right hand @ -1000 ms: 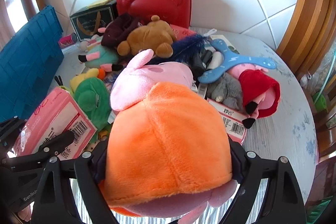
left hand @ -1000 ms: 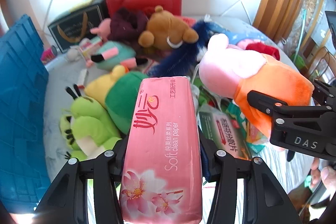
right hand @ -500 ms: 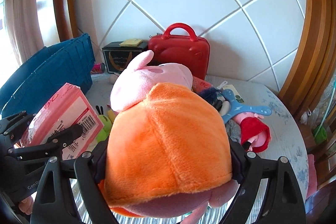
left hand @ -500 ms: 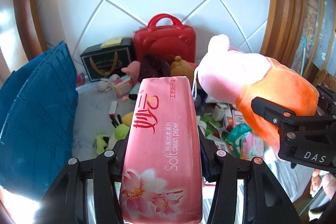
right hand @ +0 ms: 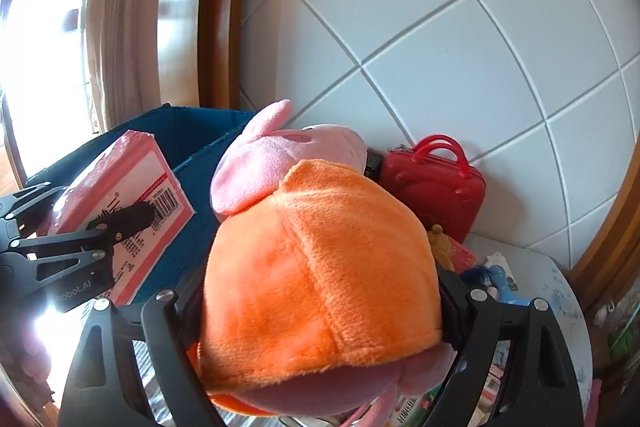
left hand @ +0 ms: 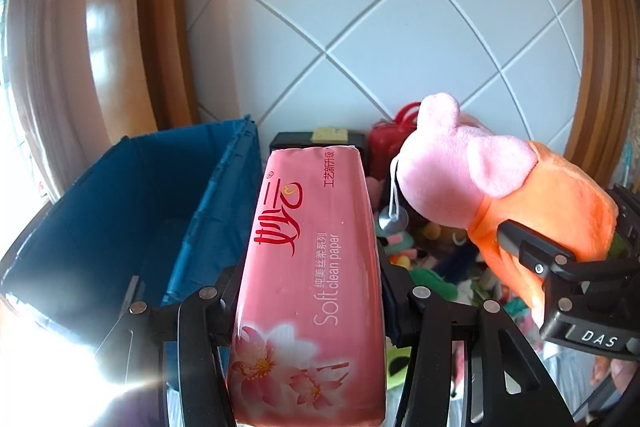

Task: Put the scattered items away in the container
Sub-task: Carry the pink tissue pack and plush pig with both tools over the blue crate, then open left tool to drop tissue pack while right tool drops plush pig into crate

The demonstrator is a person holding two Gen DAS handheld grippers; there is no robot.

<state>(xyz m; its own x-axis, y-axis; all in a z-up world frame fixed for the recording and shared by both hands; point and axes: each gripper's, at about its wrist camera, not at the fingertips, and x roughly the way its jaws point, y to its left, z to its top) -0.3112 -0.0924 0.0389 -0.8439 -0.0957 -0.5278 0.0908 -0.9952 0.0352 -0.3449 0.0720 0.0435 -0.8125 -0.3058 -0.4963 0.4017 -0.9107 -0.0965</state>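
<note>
beside the blue crate (left hand: 132, 211), left gripper (left hand: 308, 291) clamps tissue pack (left hand: 312, 267), right gripper (right hand: 320, 311) plush pig (right hand: 320, 267).

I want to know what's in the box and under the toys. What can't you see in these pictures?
- Bin floor, left view: dark, with glare at the lower left.
- Bin, right view: the tissue pack and pig plush hide its inside.
- Toy pile, left view: small, hidden behind pack and plush.
- Red case, right view: plush covers its left part.
</note>
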